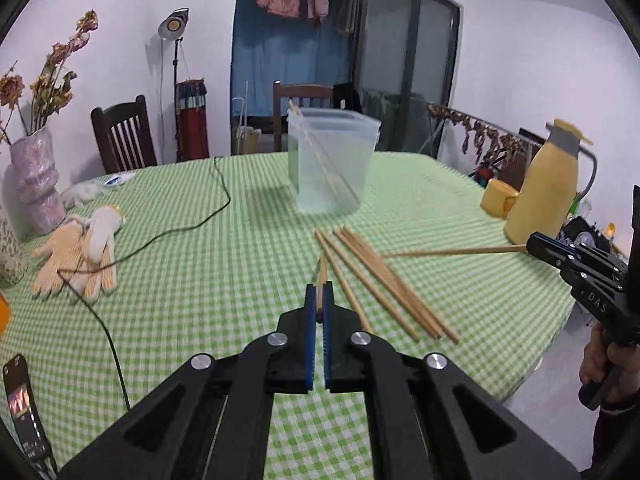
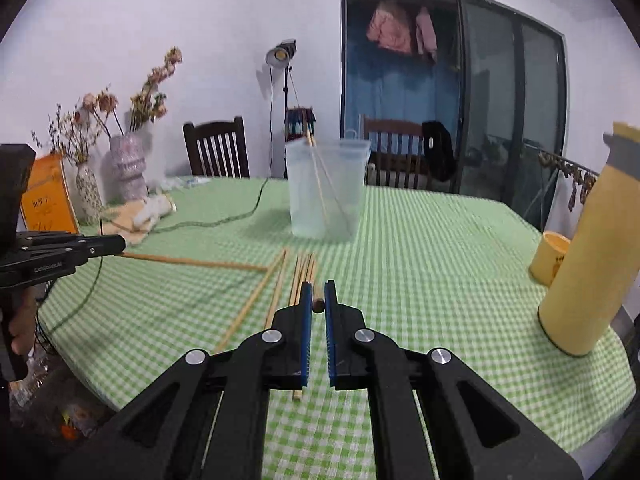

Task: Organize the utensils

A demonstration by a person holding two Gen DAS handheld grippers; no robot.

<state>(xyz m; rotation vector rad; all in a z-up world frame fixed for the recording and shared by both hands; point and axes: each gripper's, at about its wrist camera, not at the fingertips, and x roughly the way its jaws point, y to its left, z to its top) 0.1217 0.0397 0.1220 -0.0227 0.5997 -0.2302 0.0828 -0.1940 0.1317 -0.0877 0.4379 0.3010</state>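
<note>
At a dining table spread with a green checked cloth [image 1: 224,240], we held one chopstick in each gripper, both lifted clear of the loose chopsticks [image 1: 380,280] that lay fanned on the cloth in front of the clear plastic container [image 1: 332,160]. The left gripper [image 1: 319,300] had its blue-padded jaws clamped on a chopstick [image 1: 321,276] gripped near its butt end, the shaft running forward toward the container. The right gripper [image 2: 318,300] was likewise pinched on a second chopstick [image 2: 318,305], seen almost end-on from its own camera; from the left camera the same stick reached sideways over the pile. Two chopsticks [image 2: 320,188] already leaned inside the container, tips down, tops resting against the rim at its left side.

The step in hand, as we judged it, was to carry each held stick to the container and drop it in. Doing it well called for tipping each stick toward upright before it reached the rim, since a stick held level would strike the wall and could push the light container across the cloth. We reckoned it best to go one gripper at a time, the two sticks pointing across each other over the pile. Each stick wanted lowering until its tip was well inside before the jaws let go, aimed away from the two already leaning there. The yellow flask [image 2: 588,264] and yellow cup [image 2: 550,258] stood well off to the right, out of the way.
</note>
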